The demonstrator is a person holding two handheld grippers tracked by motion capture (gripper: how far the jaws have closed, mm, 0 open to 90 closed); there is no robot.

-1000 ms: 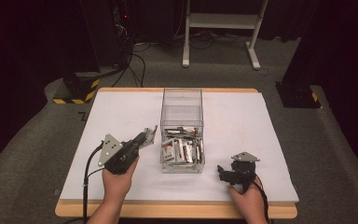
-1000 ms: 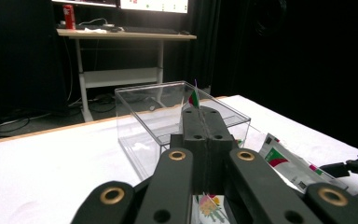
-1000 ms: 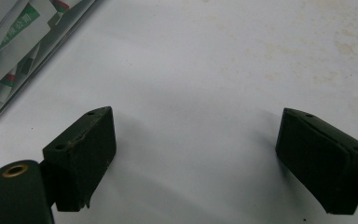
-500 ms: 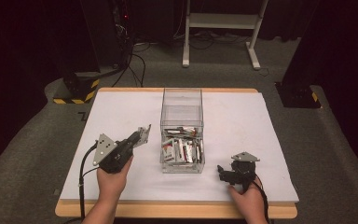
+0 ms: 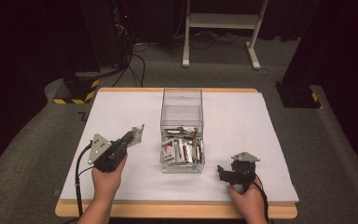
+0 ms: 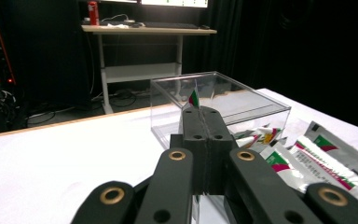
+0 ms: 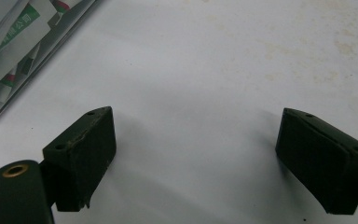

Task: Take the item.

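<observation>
- One packet [image 5: 137, 134] sat pinched in my left hand-held gripper [image 5: 133, 138], jaws closed on it, held over the tabletop [image 5: 121, 107] left of the box [image 5: 182, 130].
- Many packets [image 5: 182, 150] lay in the box, so I judged the job barely started.
- My right hand-held gripper [image 5: 223, 173] rested with jaws apart, empty.

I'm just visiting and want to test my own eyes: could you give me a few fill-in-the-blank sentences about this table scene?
1. The left gripper has its fingers shut on a ____.
2. The right gripper rests near the table's front edge with its fingers ____.
3. The packets lie in a ____ plastic box.
4. The right gripper sits to the ____ of the box.

Missing words: packet; open; clear; right
</observation>
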